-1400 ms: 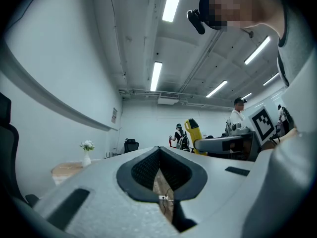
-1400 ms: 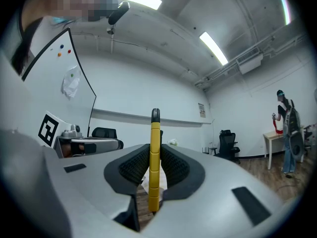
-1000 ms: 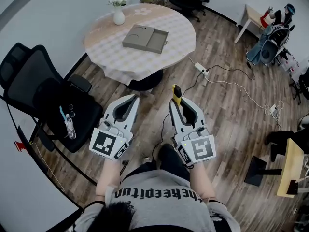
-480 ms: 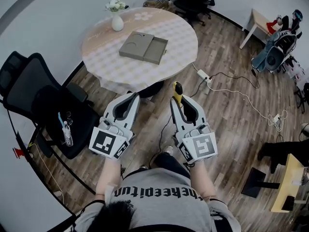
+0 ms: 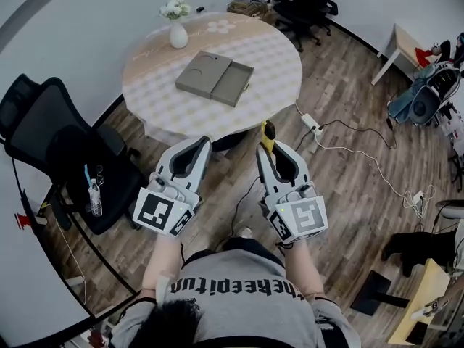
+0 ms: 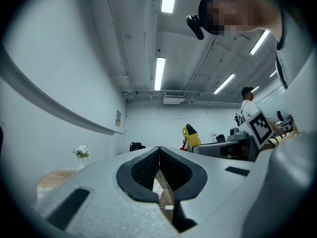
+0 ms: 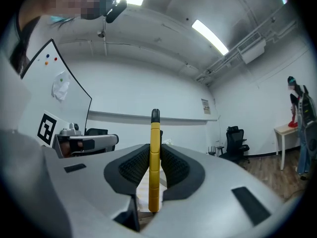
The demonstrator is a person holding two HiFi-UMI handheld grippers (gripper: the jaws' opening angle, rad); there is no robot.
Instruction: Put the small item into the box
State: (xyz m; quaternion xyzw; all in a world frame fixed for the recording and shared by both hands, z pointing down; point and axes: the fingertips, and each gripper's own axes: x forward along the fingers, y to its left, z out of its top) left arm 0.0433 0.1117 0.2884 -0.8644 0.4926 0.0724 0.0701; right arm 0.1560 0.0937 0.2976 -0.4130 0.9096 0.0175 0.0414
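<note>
Yellow, black-tipped small item (image 7: pixel 154 162) clamped upright between the jaws of the right gripper (image 5: pixel 271 153), well short of the box (image 5: pixel 214 78).

Bring it forward over the near rim of the round table (image 5: pixel 279 64), lay it flat and release low inside the open box, clear of its edges. Hold the left gripper (image 5: pixel 194 148), jaws together on nothing, aside. Cross the open wood floor ahead, minding the office chair (image 5: pixel 51 133) on the left and the vase (image 5: pixel 178 35) at the far rim.
</note>
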